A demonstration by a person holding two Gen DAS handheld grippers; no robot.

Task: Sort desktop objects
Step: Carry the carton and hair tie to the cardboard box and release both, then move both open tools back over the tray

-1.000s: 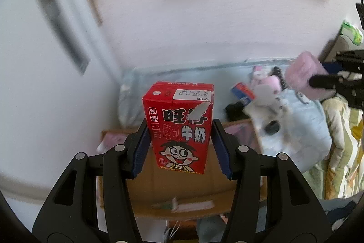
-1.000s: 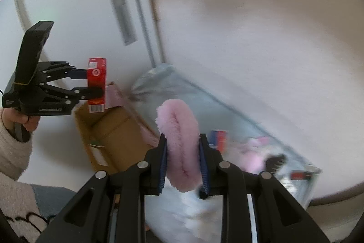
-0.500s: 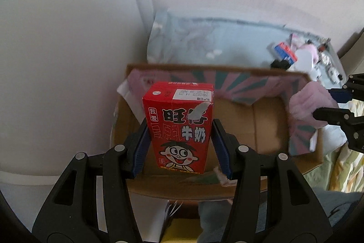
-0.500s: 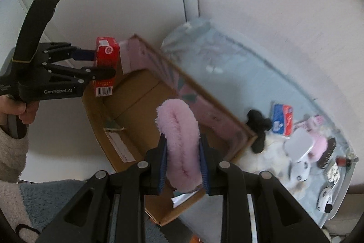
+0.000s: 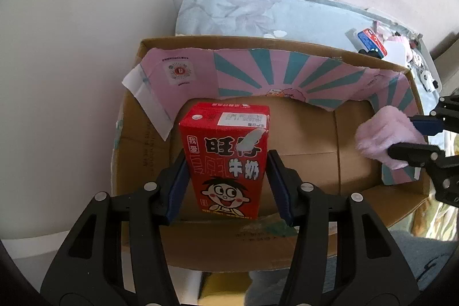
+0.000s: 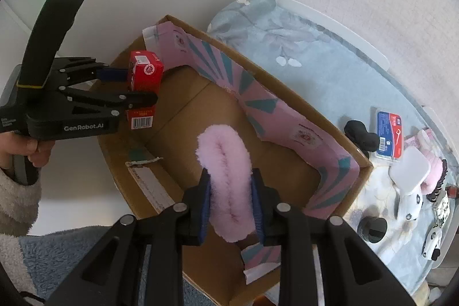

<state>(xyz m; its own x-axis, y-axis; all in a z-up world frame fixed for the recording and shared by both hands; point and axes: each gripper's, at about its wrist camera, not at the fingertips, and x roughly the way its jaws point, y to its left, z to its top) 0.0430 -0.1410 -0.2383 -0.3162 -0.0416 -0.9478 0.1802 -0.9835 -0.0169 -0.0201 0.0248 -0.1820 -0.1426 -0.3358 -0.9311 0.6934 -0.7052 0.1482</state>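
Right now the left gripper (image 5: 226,177) squeezes a red milk carton with a cartoon face and white letters (image 5: 226,159), its blue pads pressed on both side walls, and the carton stands upright between them. It hangs over the open brown cardboard box with a pink and teal striped paper lining (image 5: 287,70), above the box floor on the left side, at about 9 o'clock of the box in the left wrist view. From the right wrist view the same carton (image 6: 144,76) shows at 10 o'clock, pinched in the black left gripper (image 6: 137,85), and a hand (image 6: 31,145) in a fuzzy cream sleeve (image 6: 14,205) holds that tool. The right gripper (image 6: 231,202) has a fluffy pink furry loop (image 6: 225,174) between its fingers, and its jaws are starting to spread apart while the pads still touch the fur on both sides. The pink loop hangs over the middle of the box floor. In the left wrist view it (image 5: 384,136) sits at 3 o'clock, near the right wall of the box. Beyond the box, at 2 o'clock, a light blue flowered cloth (image 6: 301,48) lies on a white table, with a small blue and red packet (image 6: 388,134), a black lumpy thing (image 6: 361,134), a white square pad (image 6: 410,171) and more small bits near its far end
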